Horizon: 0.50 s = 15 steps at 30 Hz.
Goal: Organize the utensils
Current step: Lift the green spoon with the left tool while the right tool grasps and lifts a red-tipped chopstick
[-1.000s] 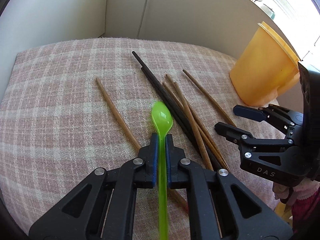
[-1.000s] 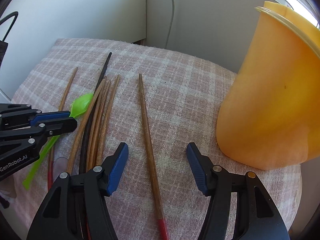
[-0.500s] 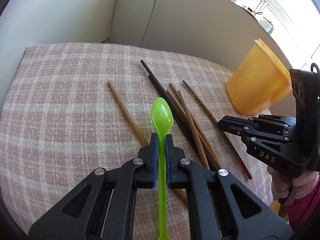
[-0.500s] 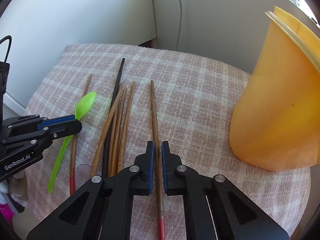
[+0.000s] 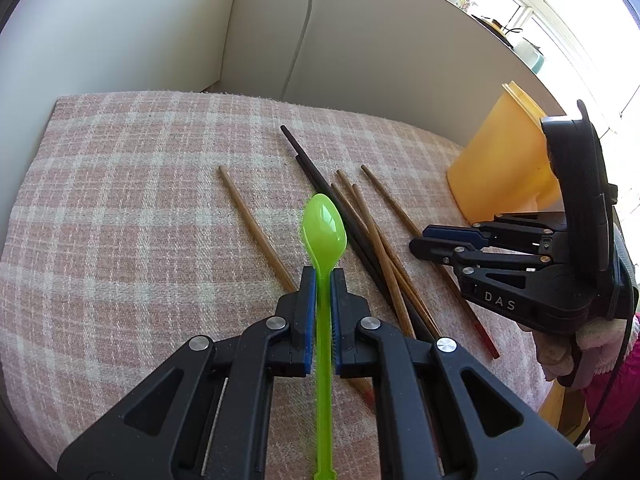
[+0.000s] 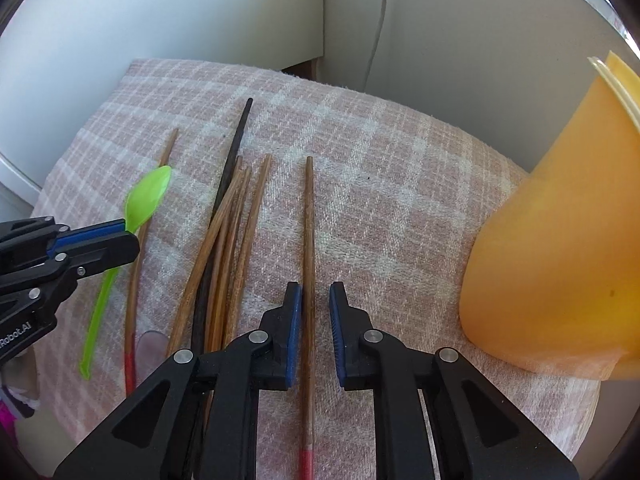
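Observation:
My left gripper [image 5: 323,276] is shut on the stem of a green plastic spoon [image 5: 324,228], held above the checked cloth [image 5: 120,200]. The spoon [image 6: 148,196] and left gripper [image 6: 120,236] also show at the left of the right wrist view. My right gripper [image 6: 314,292] points down over a single brown chopstick [image 6: 309,220] with a red end. Its jaws are opening: the stick lies between the blue pads, close to the left one, with a gap on the right. An orange cup [image 6: 560,240] stands to its right.
A bundle of brown chopsticks [image 6: 228,232] with a black one [image 6: 236,140] lies between the grippers, and another brown chopstick [image 5: 252,224] lies alone further left. White walls and a cord rise behind the cloth. A pink sleeve [image 5: 612,392] shows at the right edge.
My right gripper closed from wide open around the single chopstick, then its pads parted a little. The left gripper rose and drew back with the spoon.

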{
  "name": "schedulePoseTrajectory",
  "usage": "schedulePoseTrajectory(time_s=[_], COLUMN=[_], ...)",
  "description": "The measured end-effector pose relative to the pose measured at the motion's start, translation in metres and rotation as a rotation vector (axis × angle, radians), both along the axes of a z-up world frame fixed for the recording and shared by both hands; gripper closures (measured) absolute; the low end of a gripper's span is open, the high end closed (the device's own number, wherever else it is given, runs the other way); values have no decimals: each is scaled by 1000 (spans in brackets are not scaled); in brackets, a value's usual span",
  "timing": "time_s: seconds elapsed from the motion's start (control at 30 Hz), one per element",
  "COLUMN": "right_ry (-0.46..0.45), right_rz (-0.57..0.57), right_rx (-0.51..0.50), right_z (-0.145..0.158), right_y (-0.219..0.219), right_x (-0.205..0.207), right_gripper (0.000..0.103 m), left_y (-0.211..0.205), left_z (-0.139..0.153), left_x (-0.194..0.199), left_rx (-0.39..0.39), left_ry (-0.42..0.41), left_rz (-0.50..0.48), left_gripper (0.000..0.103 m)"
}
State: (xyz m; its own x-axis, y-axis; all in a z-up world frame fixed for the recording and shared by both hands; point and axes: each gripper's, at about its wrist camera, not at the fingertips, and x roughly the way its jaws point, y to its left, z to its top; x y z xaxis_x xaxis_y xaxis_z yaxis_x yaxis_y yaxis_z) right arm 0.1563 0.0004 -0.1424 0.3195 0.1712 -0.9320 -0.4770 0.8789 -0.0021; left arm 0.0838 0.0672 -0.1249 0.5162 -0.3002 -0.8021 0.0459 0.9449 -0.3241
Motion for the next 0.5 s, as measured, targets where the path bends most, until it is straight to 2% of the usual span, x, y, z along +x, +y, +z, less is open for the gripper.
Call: schedulePoseTrajectory(time_s=[0.1, 0.17, 0.23, 0.5], right_ry=[-13, -6, -13, -102], right_rz=[6, 11, 9, 0], right_rx=[-1, 12, 26, 174], right_z=[0, 1, 5, 57], right_y=[4, 5, 3, -21], right_x=[3, 3, 0, -30], right_gripper=[89, 98, 98, 98], left_y=[-3, -3, -1, 1], left_z=[1, 6, 12, 53], left_x=[0, -1, -3, -16], left_rx=[0, -3, -5, -11], left_ry=[-8, -20, -36, -143], left_rz=[0, 1, 2, -4], left_gripper=[98, 98, 98, 98])
